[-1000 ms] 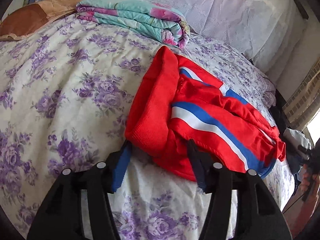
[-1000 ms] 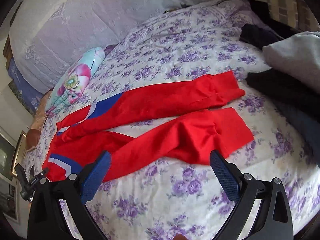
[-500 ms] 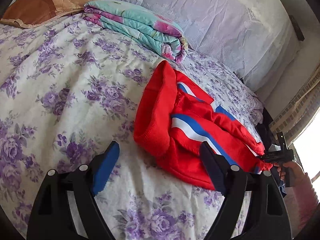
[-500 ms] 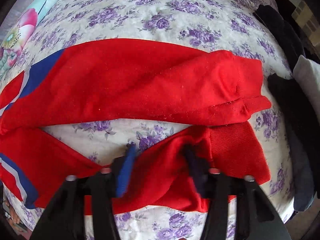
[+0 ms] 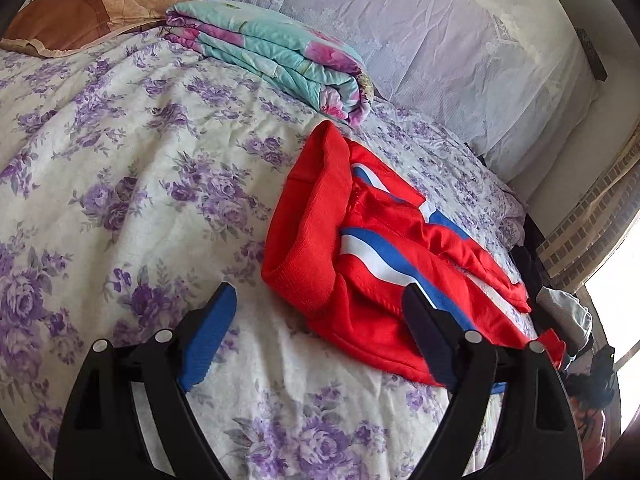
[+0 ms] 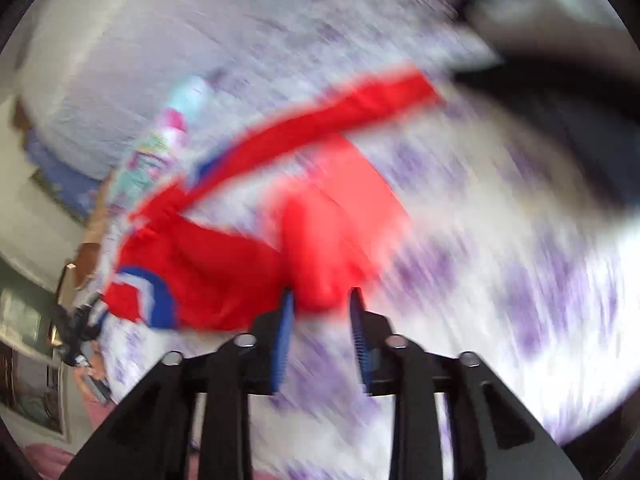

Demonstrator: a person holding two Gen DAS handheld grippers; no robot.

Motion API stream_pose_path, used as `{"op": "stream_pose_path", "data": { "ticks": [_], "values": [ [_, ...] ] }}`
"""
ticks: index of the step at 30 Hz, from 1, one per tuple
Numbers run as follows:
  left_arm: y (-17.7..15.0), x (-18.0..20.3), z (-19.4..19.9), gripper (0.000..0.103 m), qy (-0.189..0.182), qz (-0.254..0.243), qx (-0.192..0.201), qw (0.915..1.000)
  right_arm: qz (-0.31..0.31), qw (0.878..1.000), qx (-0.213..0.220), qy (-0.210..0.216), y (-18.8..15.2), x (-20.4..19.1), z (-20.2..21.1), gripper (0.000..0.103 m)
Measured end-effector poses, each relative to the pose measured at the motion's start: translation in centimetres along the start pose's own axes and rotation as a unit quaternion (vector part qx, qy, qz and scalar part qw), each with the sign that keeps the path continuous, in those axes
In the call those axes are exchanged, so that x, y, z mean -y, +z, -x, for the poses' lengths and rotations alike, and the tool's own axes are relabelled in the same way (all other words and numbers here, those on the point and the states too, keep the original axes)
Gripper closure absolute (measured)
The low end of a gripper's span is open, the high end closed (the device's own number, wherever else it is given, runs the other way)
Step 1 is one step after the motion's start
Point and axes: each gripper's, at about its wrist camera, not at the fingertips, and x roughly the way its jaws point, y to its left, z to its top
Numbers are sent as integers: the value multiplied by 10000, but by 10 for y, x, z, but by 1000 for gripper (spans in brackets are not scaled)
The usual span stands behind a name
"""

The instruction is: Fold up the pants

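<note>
Red pants point(image 5: 372, 264) with blue and white stripes lie on the floral bedspread point(image 5: 132, 184), waistband toward me in the left wrist view. My left gripper point(image 5: 320, 300) is open and empty, just short of the waistband, above the bed. In the blurred right wrist view, my right gripper point(image 6: 322, 300) is shut on a bunch of the near pant leg point(image 6: 328, 240) and lifts it off the bed. The far leg point(image 6: 340, 120) lies stretched out behind.
A folded turquoise floral quilt point(image 5: 276, 56) and a brown pillow point(image 5: 80, 12) lie at the head of the bed. Dark and grey clothes point(image 6: 552, 60) are piled by the leg ends. A lace-covered headboard point(image 5: 440, 32) stands behind.
My right gripper closed on the near pant leg and is lifting it in a fast, blurred motion. My left gripper opened wider and drew back slightly from the waistband.
</note>
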Motion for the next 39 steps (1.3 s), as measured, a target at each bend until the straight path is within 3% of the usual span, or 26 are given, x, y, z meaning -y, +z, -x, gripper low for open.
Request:
{"op": "stream_pose_path", "data": {
  "ticks": [3, 5, 8, 11, 13, 15, 16, 17, 18, 20, 23, 25, 27, 29, 31, 32, 33, 34, 35, 37, 39],
  "values": [
    [1, 4, -3, 17, 86, -75, -46, 9999, -253, 9993, 138, -255, -19, 18, 19, 61],
    [1, 5, -4, 17, 143, -123, -61, 9998, -204, 9981, 553, -185, -11, 8, 42, 32],
    [0, 5, -3, 17, 196, -117, -16, 9997, -287, 9964, 760, 234, 24, -3, 49, 16],
    [-1, 2, 0, 17, 186, -41, 59, 9998, -603, 9977, 279, 113, 74, -16, 23, 16],
    [-1, 0, 2, 17, 157, 24, 80, 9998, -653, 9951, -435, -603, 108, -23, -9, 15],
    [-1, -2, 2, 17, 140, 61, 79, 9999, -656, 9842, -1036, -1277, 117, -28, -39, 16],
    [-2, -2, 3, 17, 134, 70, 82, 9999, -617, 9798, -1243, -1442, 116, -29, -49, 30],
    [-2, -3, 4, 17, 124, 70, 91, 9999, -545, 9774, -1392, -1497, 117, -30, -53, 73],
    [-3, -3, 5, 17, 102, 63, 101, 9999, -475, 9763, -1534, -1450, 117, -32, -54, 83],
    [-3, -3, 5, 17, 81, 70, 109, 9999, -230, 9850, -1214, -1206, 118, -43, -36, 84],
    [-4, -3, 5, 17, 89, 75, 92, 9999, 433, 9986, 151, -269, 117, -62, 19, 84],
    [-4, -2, 5, 17, 99, 64, 96, 9999, 555, 9911, 1006, 671, 99, -49, 51, 84],
    [-3, -2, 4, 17, 106, 59, 88, 9999, 537, 9813, 1493, 1086, 82, -22, 62, 83],
    [-3, -2, 3, 17, 126, 43, 66, 9999, 213, 9854, 1400, 949, 55, 18, 48, 82],
    [-2, 0, 3, 16, 154, -10, 31, 9999, -345, 9961, 806, 60, 26, 61, 19, 76],
    [-1, 2, 3, 16, 176, -52, 26, 9998, -670, 9964, 458, -260, 8, 83, 9, 79],
    [1, 5, 5, 16, 201, -137, 35, 9997, -875, 9939, 657, 147, -8, 95, 16, 79],
    [3, 10, 7, 16, 239, -247, 64, 9994, -1069, 9913, 719, 261, -17, 102, 28, 77],
    [5, 15, 11, 16, 326, -409, 119, 9986, -1170, 9906, 688, 136, -20, 101, 41, 69],
    [9, 33, 20, 16, 504, -847, 339, 9945, -817, 9894, 1154, -330, -21, 81, 72, 50],
    [15, 58, 27, 13, 406, -1304, 555, 9891, 42, 9875, 1436, -648, -16, 43, 85, 49]
  ]
}}
